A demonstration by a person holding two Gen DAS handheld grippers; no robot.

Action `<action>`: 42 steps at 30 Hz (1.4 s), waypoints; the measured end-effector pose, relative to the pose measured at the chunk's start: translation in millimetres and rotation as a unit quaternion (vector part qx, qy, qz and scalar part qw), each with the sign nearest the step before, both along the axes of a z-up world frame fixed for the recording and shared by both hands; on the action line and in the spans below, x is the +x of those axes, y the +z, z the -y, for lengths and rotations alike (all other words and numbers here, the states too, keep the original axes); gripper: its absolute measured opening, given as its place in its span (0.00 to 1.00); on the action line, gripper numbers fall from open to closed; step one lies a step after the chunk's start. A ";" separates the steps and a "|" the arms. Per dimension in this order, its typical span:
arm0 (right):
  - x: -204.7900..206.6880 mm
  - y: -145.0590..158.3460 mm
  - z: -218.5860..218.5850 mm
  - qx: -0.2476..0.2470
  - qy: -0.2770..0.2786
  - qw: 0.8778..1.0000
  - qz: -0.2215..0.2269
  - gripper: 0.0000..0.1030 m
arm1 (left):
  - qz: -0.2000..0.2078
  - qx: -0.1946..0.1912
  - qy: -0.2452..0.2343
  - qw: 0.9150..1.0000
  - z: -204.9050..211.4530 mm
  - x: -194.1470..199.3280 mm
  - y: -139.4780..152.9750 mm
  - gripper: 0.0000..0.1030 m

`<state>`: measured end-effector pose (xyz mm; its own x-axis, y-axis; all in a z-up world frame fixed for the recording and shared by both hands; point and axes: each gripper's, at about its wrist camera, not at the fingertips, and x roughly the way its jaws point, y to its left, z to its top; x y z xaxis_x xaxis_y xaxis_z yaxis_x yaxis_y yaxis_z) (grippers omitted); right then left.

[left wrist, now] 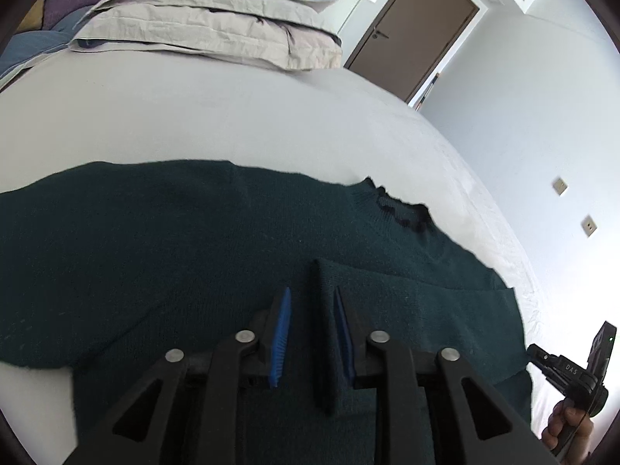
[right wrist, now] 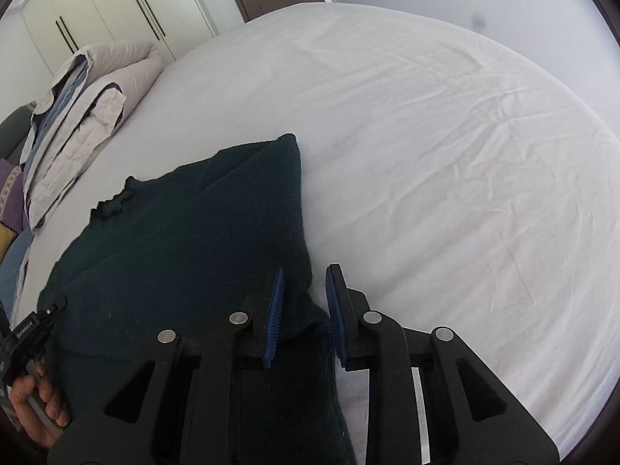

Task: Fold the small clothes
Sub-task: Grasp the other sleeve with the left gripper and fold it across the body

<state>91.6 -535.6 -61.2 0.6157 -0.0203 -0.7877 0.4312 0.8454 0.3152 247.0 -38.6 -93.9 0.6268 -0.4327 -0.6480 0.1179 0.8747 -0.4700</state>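
Note:
A dark green knit sweater [left wrist: 193, 252] lies spread on the white bed sheet [left wrist: 232, 116], with its ruffled neckline [left wrist: 403, 209] to the right. A sleeve is folded over its body. My left gripper [left wrist: 312, 298] is open, its blue pads on either side of a raised fold of the sleeve. In the right wrist view the sweater [right wrist: 193, 240] lies left of centre. My right gripper [right wrist: 304, 283] is open, straddling the sweater's right edge. The right gripper also shows at the left wrist view's lower right [left wrist: 562, 372].
Folded beige and blue bedding [left wrist: 217, 11] is stacked at the head of the bed. A brown door [left wrist: 410, 27] and white wall stand beyond. Wardrobes [right wrist: 108, 11] line the far side. White sheet [right wrist: 445, 155] stretches right of the sweater.

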 end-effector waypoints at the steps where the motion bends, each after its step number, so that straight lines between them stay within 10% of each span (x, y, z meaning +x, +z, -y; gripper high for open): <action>1: -11.5 6.6 -3.9 0.003 0.003 1.000 0.013 0.38 | 0.008 -0.011 0.011 1.000 -12.9 -11.2 7.2 0.58; 3: -28.9 21.0 -20.1 0.003 0.014 0.999 0.040 0.51 | 0.026 -0.024 0.049 0.998 -47.6 -37.6 19.9 0.77; 9: -55.8 45.0 -84.4 0.031 0.090 0.993 0.074 0.51 | -0.004 -0.112 0.195 0.974 -187.1 -97.5 13.6 0.78; 20: -65.3 47.2 -190.1 0.060 0.157 0.984 0.067 0.51 | -0.047 -0.273 0.400 0.874 -347.6 -148.8 -35.2 0.78; 23: -67.7 51.0 -202.3 0.056 0.164 0.983 0.068 0.51 | -0.047 -0.317 0.420 0.849 -363.9 -138.7 -54.2 0.66; 27: -73.8 57.7 -205.0 0.048 0.167 0.982 0.074 0.51 | -0.064 -0.343 0.435 0.830 -382.3 -122.2 -65.2 0.27; 30: -75.9 58.5 -196.4 0.051 0.164 0.982 0.076 0.51 | -0.067 -0.307 0.429 0.847 -377.2 -112.2 -54.4 0.11; 38: -89.2 43.2 -161.1 0.072 0.132 0.986 0.077 0.51 | -0.011 -0.118 0.300 0.947 -259.5 -72.8 35.5 0.08; 42: -102.8 34.9 -138.6 0.083 0.108 0.987 0.080 0.51 | 0.042 -0.005 0.193 0.980 -151.4 -52.5 82.5 0.08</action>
